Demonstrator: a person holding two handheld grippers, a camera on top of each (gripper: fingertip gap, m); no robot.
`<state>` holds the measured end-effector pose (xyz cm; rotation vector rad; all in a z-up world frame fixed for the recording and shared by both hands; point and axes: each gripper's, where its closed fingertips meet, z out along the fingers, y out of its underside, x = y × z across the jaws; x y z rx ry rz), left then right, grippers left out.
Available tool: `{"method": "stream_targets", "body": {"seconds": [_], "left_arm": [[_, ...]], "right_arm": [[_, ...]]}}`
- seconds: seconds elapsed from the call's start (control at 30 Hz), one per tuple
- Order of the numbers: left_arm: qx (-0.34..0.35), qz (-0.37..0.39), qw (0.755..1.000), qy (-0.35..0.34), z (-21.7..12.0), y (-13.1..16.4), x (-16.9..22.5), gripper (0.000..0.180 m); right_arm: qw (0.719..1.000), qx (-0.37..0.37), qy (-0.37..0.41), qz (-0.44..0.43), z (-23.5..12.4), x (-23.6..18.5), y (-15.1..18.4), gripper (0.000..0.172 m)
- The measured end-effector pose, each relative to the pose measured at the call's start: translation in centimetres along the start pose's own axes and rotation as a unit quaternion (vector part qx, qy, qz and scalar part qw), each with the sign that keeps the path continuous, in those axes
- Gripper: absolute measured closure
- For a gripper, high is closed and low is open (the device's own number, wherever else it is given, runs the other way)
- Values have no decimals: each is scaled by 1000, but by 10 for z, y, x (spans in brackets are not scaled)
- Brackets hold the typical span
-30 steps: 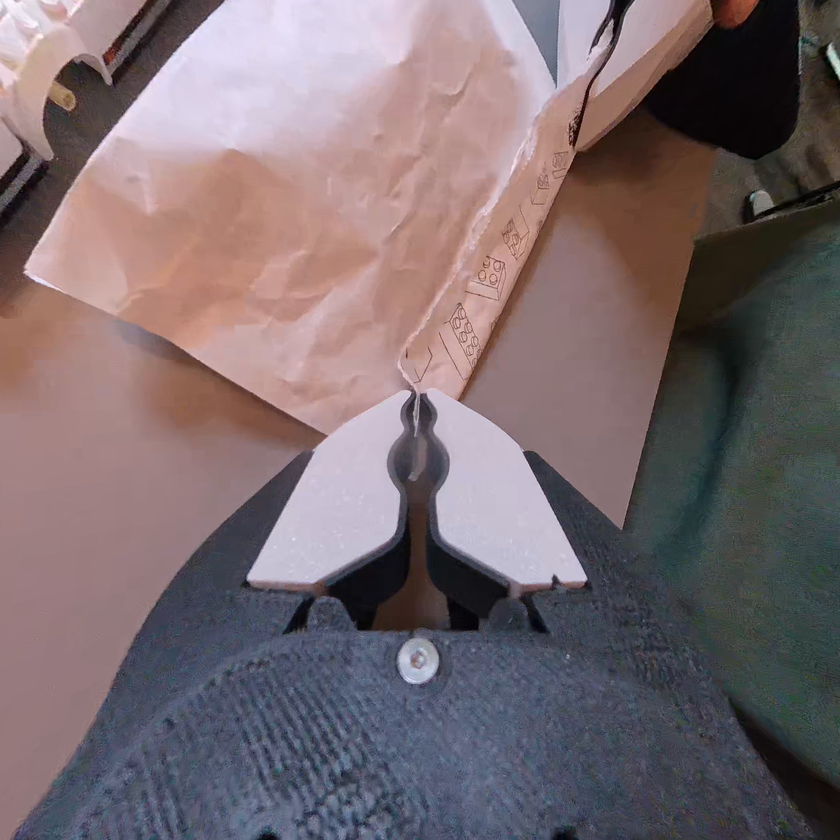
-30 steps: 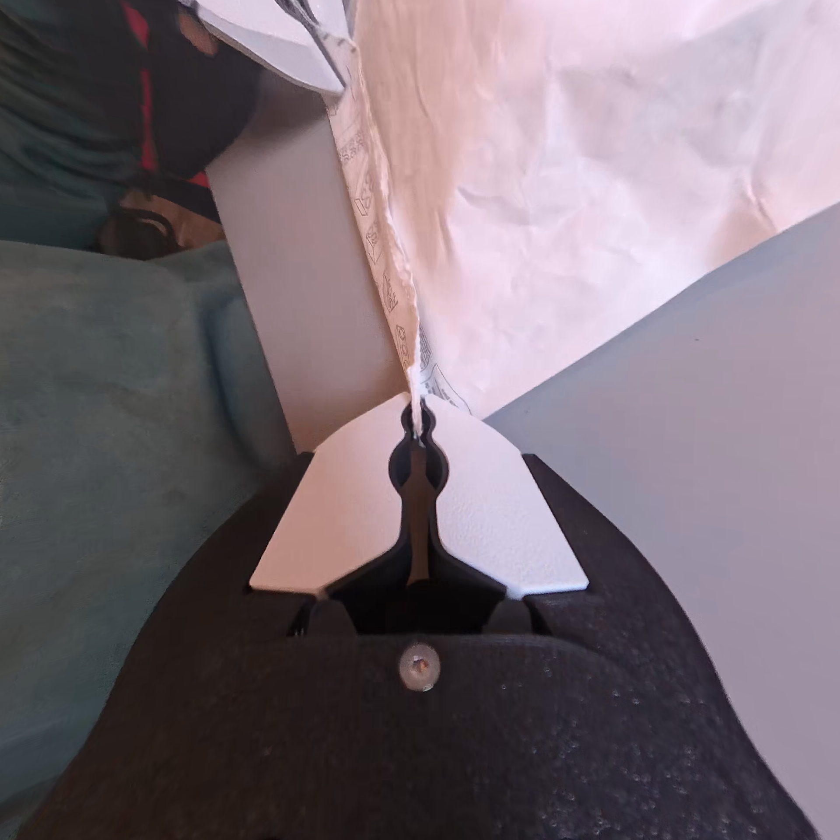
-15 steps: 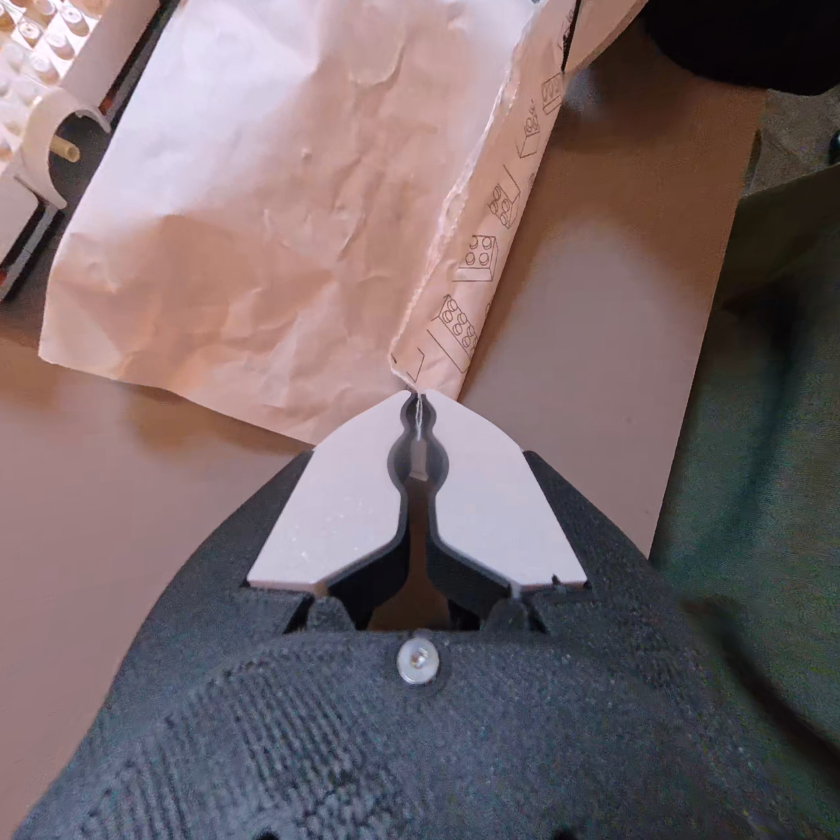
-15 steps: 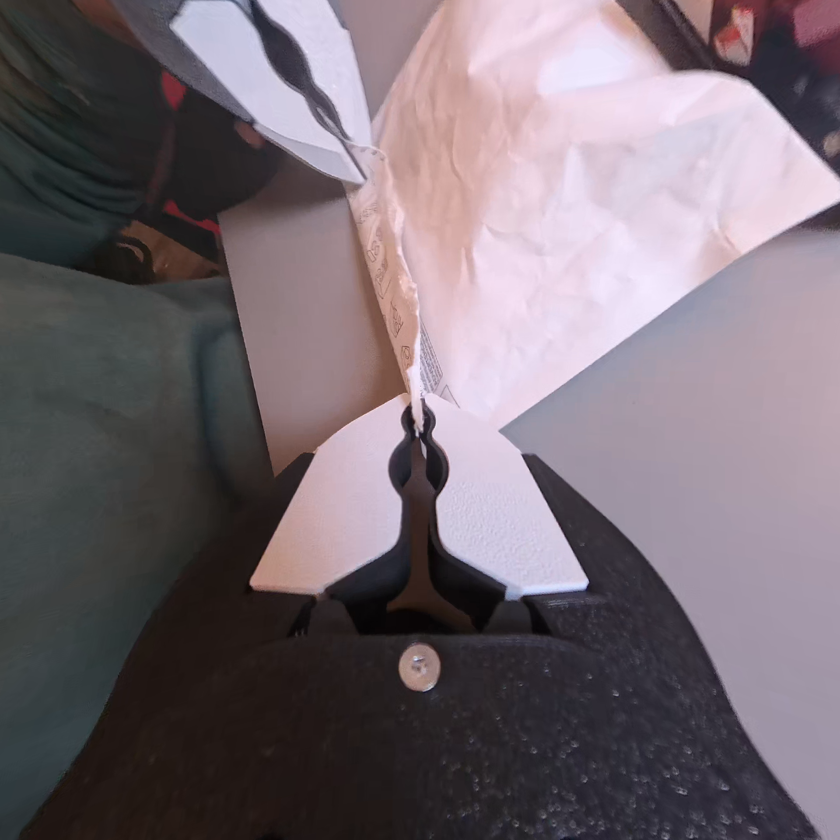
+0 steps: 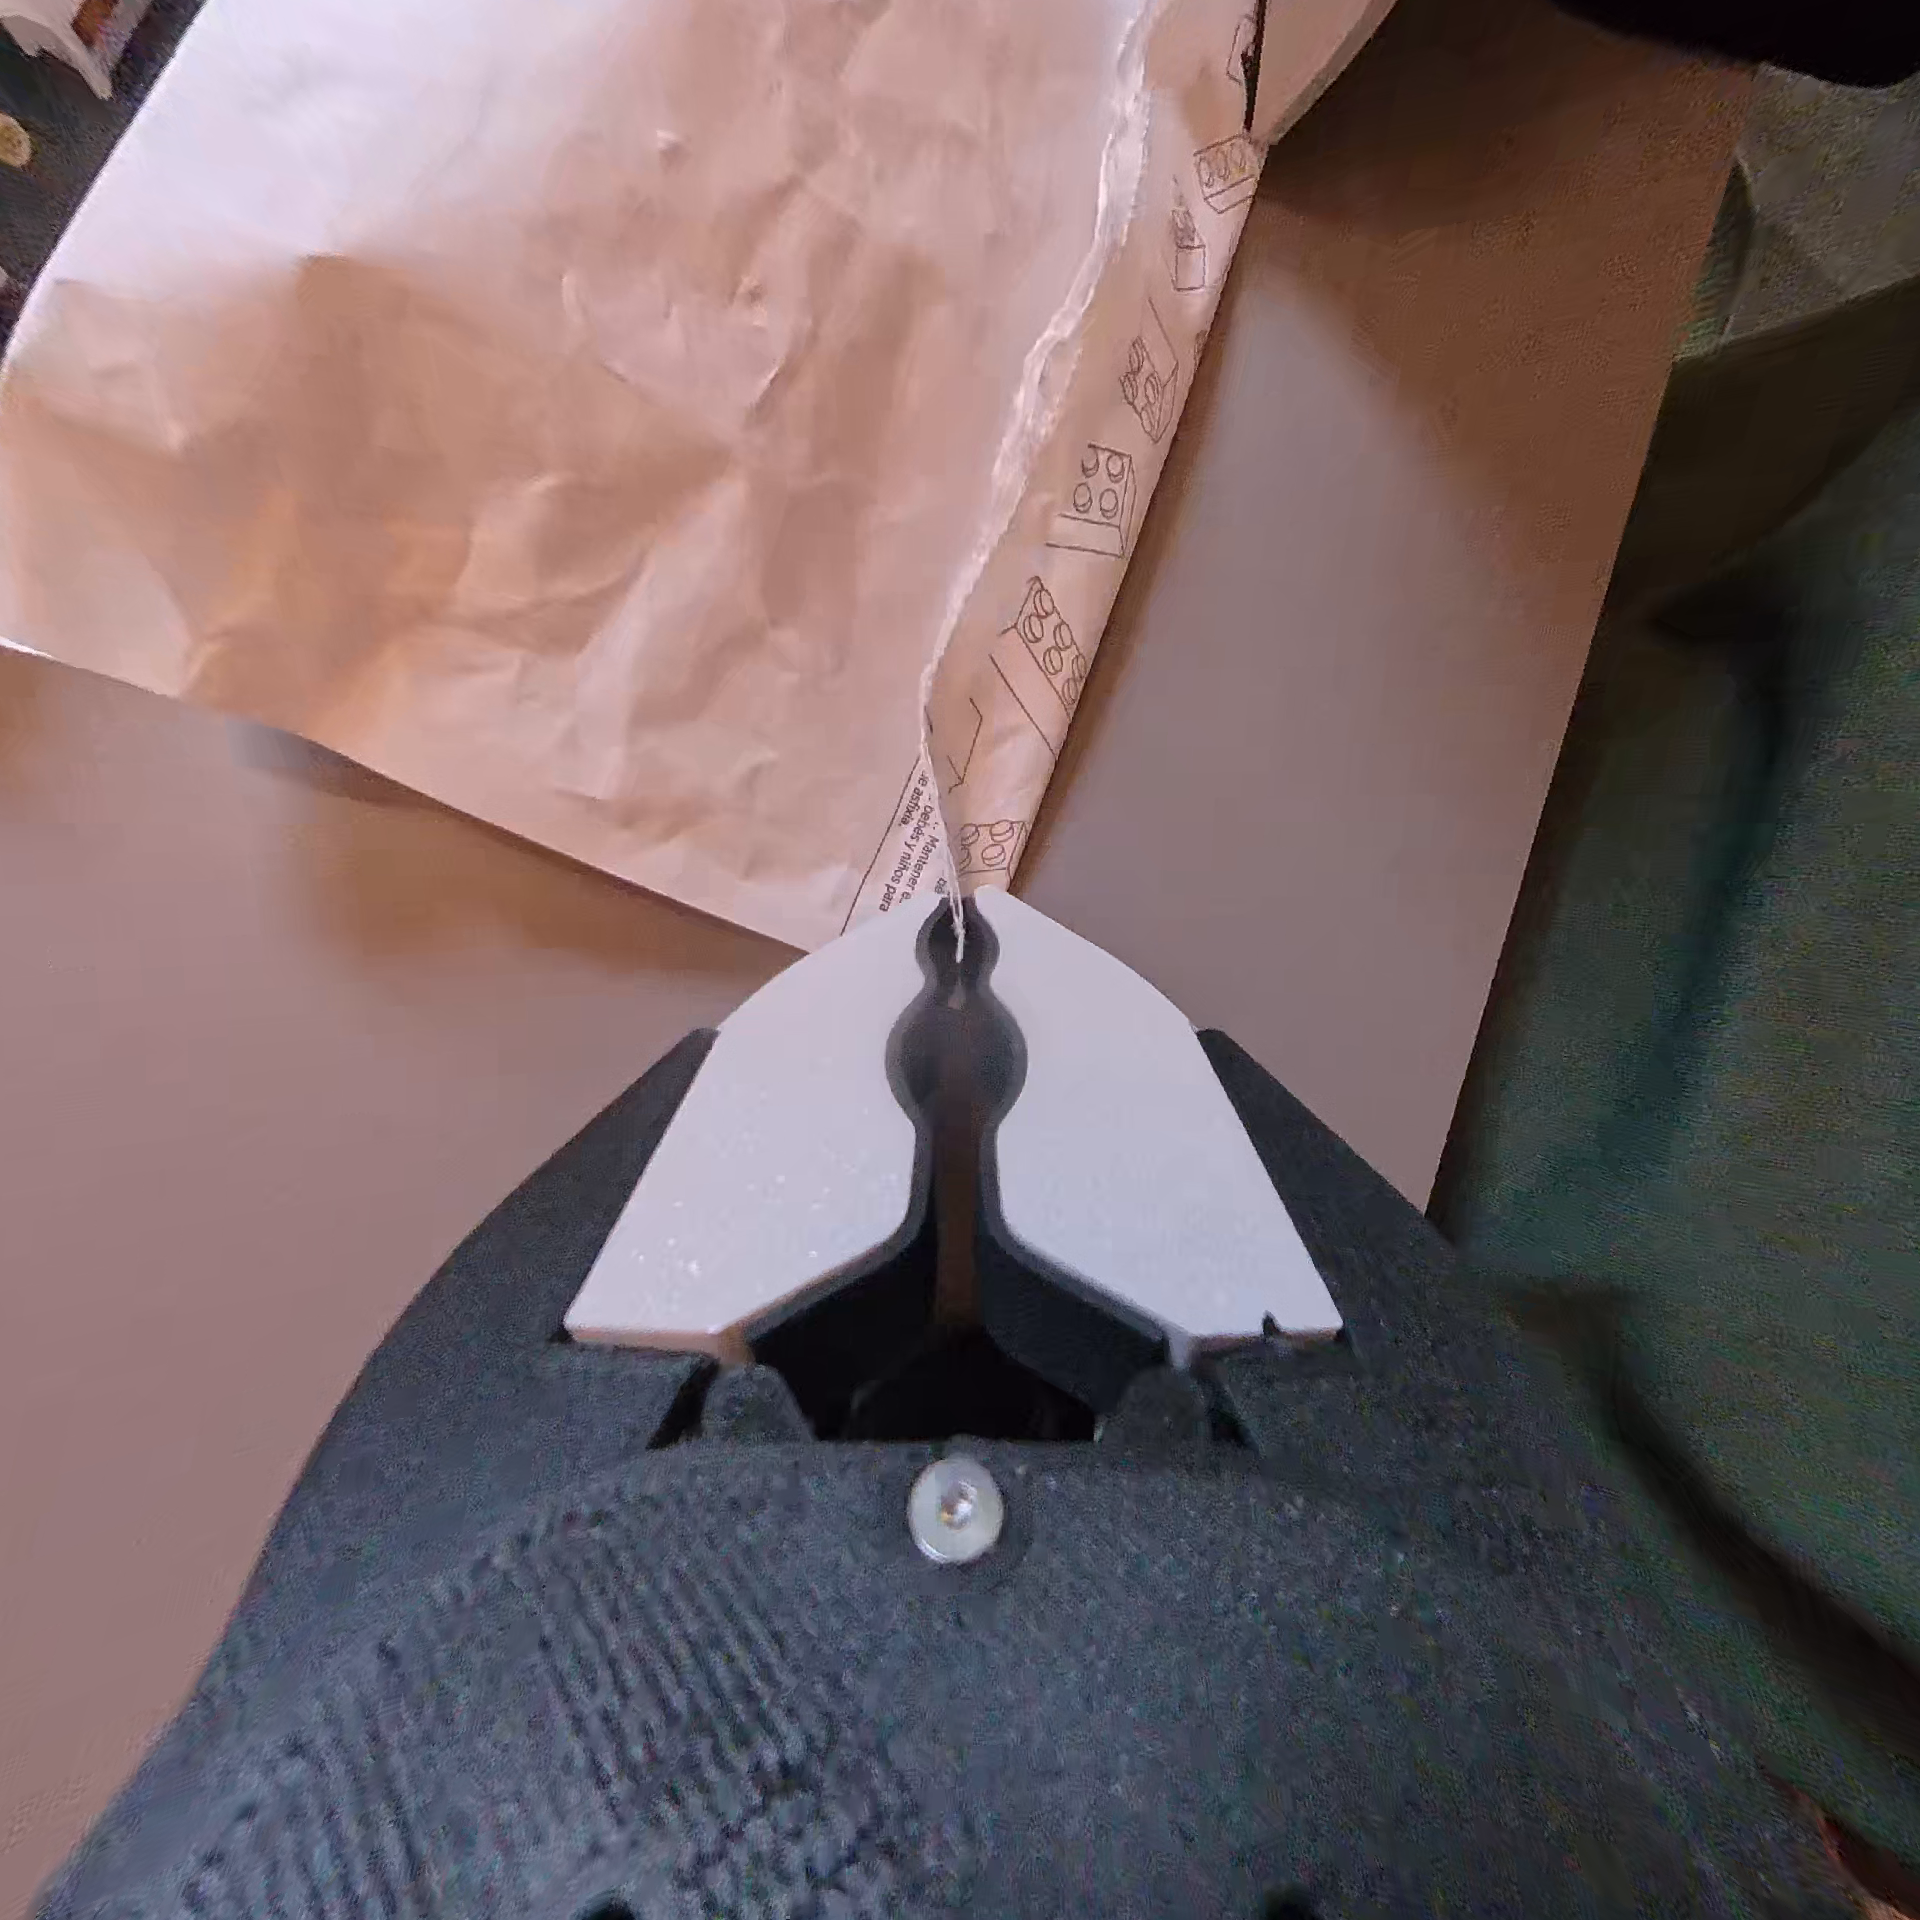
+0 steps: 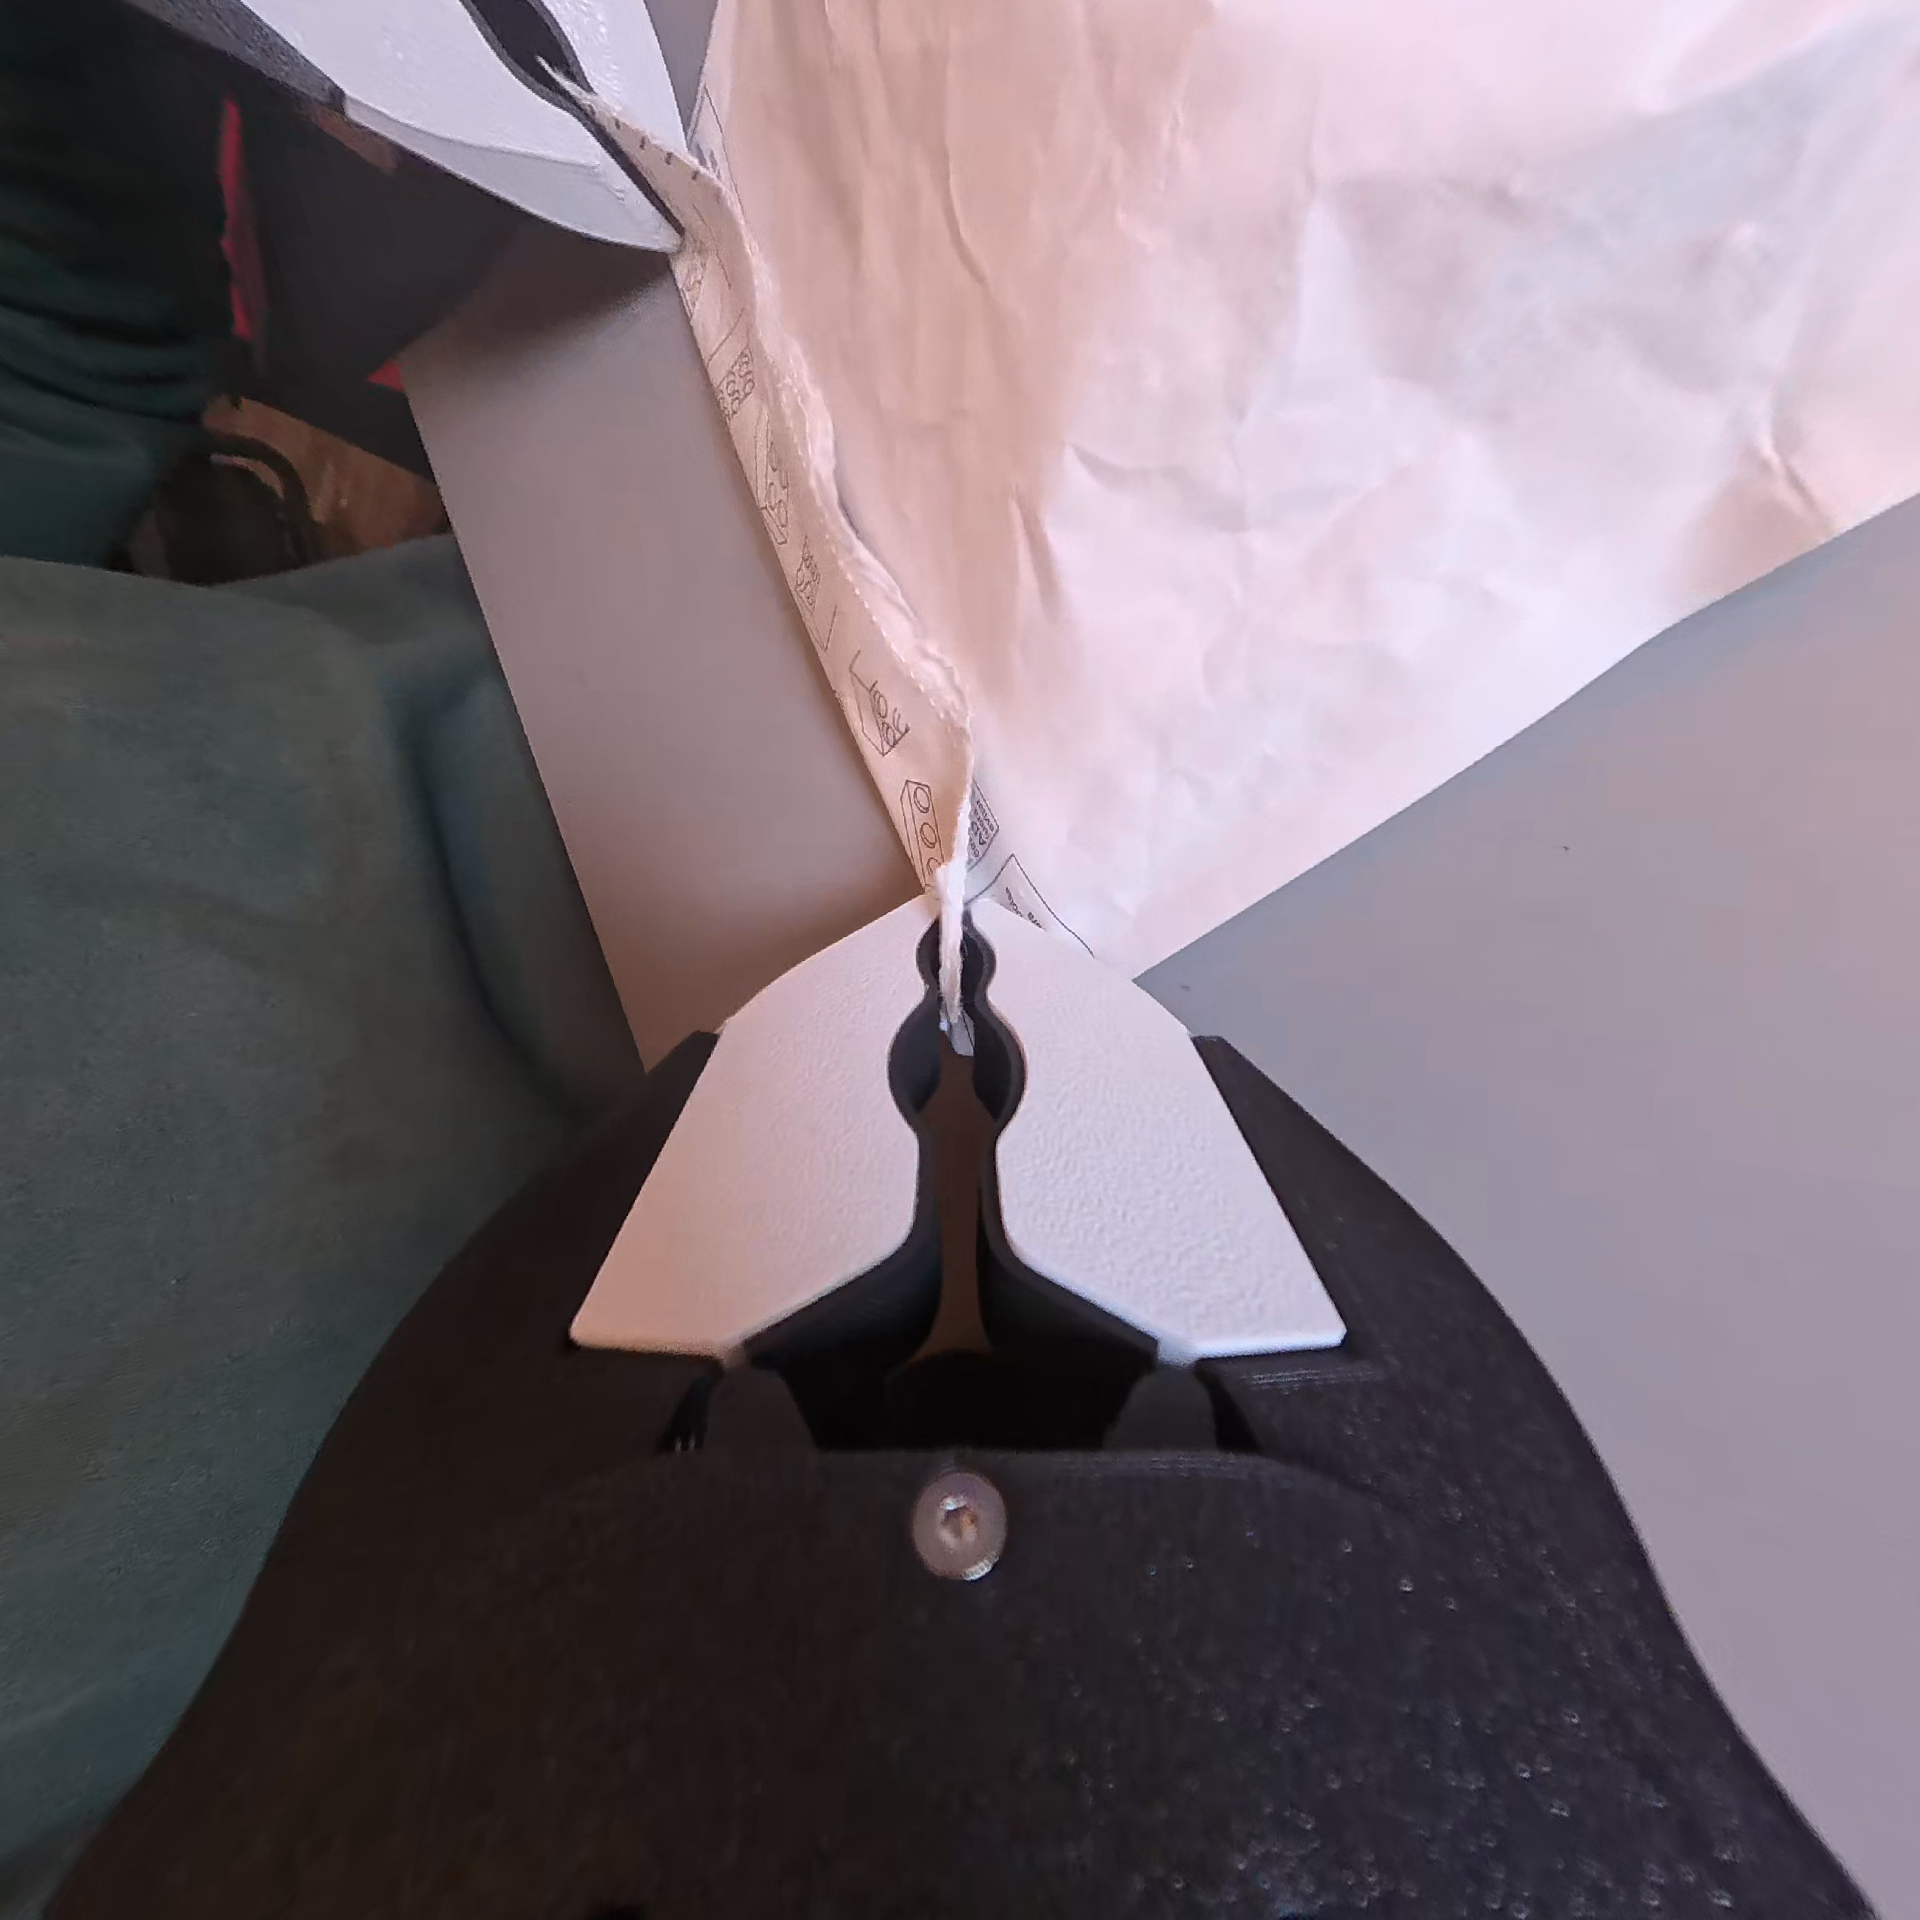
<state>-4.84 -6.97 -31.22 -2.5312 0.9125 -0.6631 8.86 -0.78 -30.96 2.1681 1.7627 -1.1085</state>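
Since a moment ago, my left gripper [image 5: 954, 914] has drawn nearer the paper bag [image 5: 540, 416], which now fills more of what lies ahead of it, and the white parts that showed far off to the upper left of my jaws have nearly slid out of sight. My left jaws are closed, pinching a thin torn edge of the bag right at their tips. From that pinch a ragged, fibrous seam climbs away ahead and to the right, beside a folded strip printed with line drawings of studded bricks [image 5: 1091, 499]. The paper is pale, matte and heavily creased, lying broad and flat to the left of my tips on the smooth brown tabletop [image 5: 260, 1039].

My right gripper [image 6: 954, 925] is likewise clamped shut on a twisted white corner of the same bag [image 6: 1299, 468]. The printed strip runs up and to the left from its tips to my other gripper [image 6: 634, 182], whose white fingers bite the far end. Soft teal fabric [image 6: 208, 883] lies to the left of these jaws, and the plain grey table surface [image 6: 1558, 987] to their right.
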Motion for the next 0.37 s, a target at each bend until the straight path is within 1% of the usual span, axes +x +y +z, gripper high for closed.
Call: {"method": "stream_targets", "body": {"seconds": [0.07, 0.13, 0.2, 0.23, 0.3, 0.37], "left_arm": [[-13, 8, 1000, -3, 0, 0, 0, 179], [-24, 20, 999, -16, 0, 1, 0, 179], [-30, 23, 999, -22, 0, 1, -1, 179], [-30, 22, 999, -23, 1, 1, -1, 179], [-29, 20, 999, -23, 1, 1, -1, 179], [-28, 19, 999, -23, 1, 0, -1, 179]], "right_arm": [[1000, 5, -10, 6, -1, 1, 0, 171], [1000, 11, -2, -4, -4, 3, 1, 168], [998, 33, 35, -41, -13, 9, -4, 162], [994, 54, 58, -71, -20, 10, -12, 162], [978, 106, 112, -140, -40, 3, -32, 161], [949, 143, 179, -218, -61, -14, -51, 158]]}}
